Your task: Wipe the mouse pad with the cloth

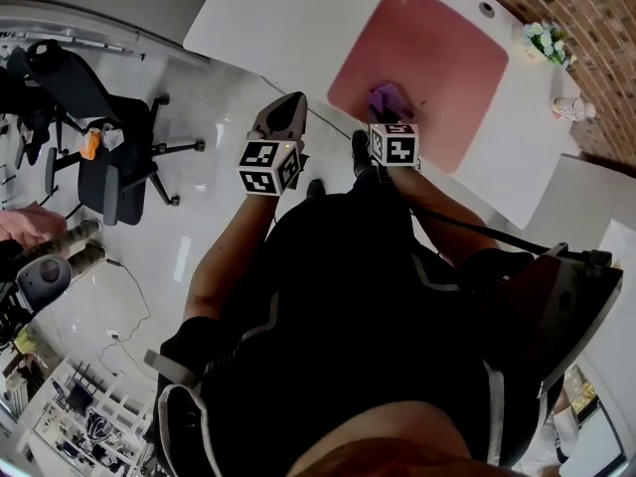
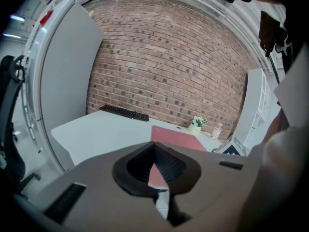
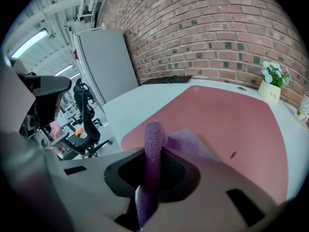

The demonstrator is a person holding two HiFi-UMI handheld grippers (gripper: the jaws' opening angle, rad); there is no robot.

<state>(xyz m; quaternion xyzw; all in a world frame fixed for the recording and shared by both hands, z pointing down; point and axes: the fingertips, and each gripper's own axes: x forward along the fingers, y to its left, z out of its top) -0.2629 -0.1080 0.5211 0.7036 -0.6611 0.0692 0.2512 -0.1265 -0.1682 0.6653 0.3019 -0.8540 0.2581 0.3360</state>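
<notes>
Right gripper (image 1: 389,109) (image 3: 154,141): fingers clamped on the cloth; tips lowered over the near edge of the mouse pad.

Cloth (image 1: 386,96) (image 3: 153,146): purple and fuzzy; one rolled fold pinched upright between the right fingers; the rest spilling forward past the fingertips, lying on the pad just ahead of them.

Mouse pad (image 1: 437,58) (image 2: 176,138) (image 3: 227,112): pink-red with rounded corners; flat on the surface, directly below and ahead of the right fingers; ahead and to the right of the left fingers, apart from them.

Dark speck (image 3: 233,154): small mark on the pad, ahead and to the right of the right fingers.

Left gripper (image 1: 286,107) (image 2: 155,146): fingers closed tip to tip with nothing between them; held near the front edge of the surface, to the left of the right fingers, touching neither pad nor cloth.

Surface (image 1: 288,18) (image 2: 101,129) (image 3: 137,105): white, stretching ahead of both pairs of fingers.

Keyboard (image 2: 124,112) (image 3: 166,79): black; far ahead of the fingers, along the brick wall (image 2: 169,57).

Flower pot (image 1: 549,40) (image 2: 195,125) (image 3: 271,83): small, with white blooms; beyond the pad's far right corner, well apart from the fingers.

Bottle (image 1: 574,109) (image 2: 217,130): clear; just right of the flower pot.

Office chair (image 1: 99,127): black; on the floor well to the left of the left fingers.
</notes>
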